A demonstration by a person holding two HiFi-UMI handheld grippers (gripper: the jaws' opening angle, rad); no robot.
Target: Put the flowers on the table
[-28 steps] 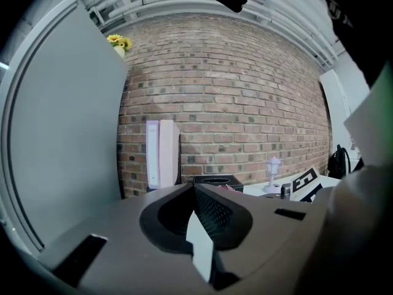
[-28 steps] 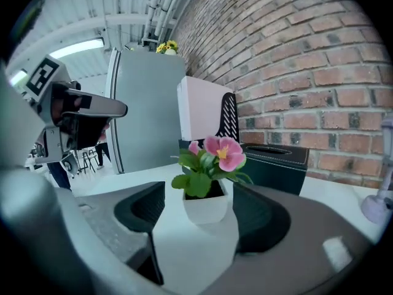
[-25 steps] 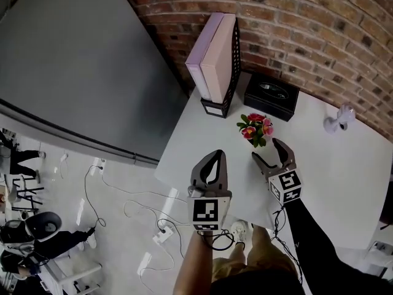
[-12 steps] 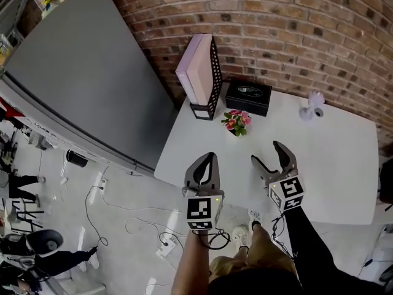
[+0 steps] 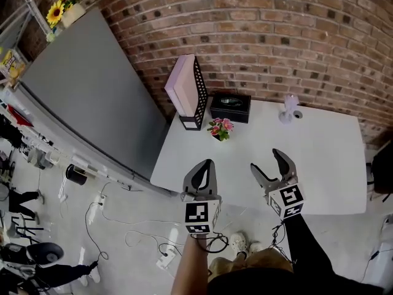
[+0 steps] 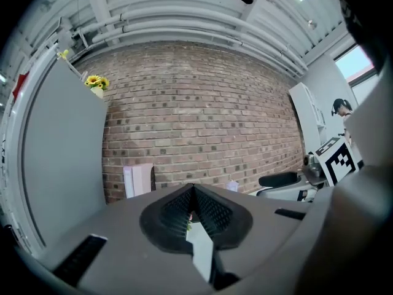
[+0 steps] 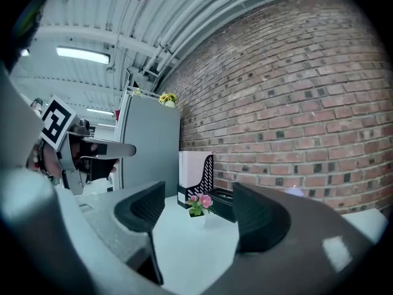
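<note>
Red brick wall [image 5: 276, 35] at 12 o'clock, big grey panel [image 5: 92, 115] at 10, pale floor [image 5: 67, 226] at 8. Strip light [image 7: 83, 55] on the ceiling.

Your left gripper [image 6: 193, 189] hides nearly all of the surface [image 5: 325, 152] in its own view. Between its jaws shows a green sliver [image 6: 188, 225], too small to identify. So is the white object [image 5: 288, 109] at the surface's 12 o'clock. The picture's edge cuts off a black object [image 5: 384, 174] at 3 o'clock.
</note>
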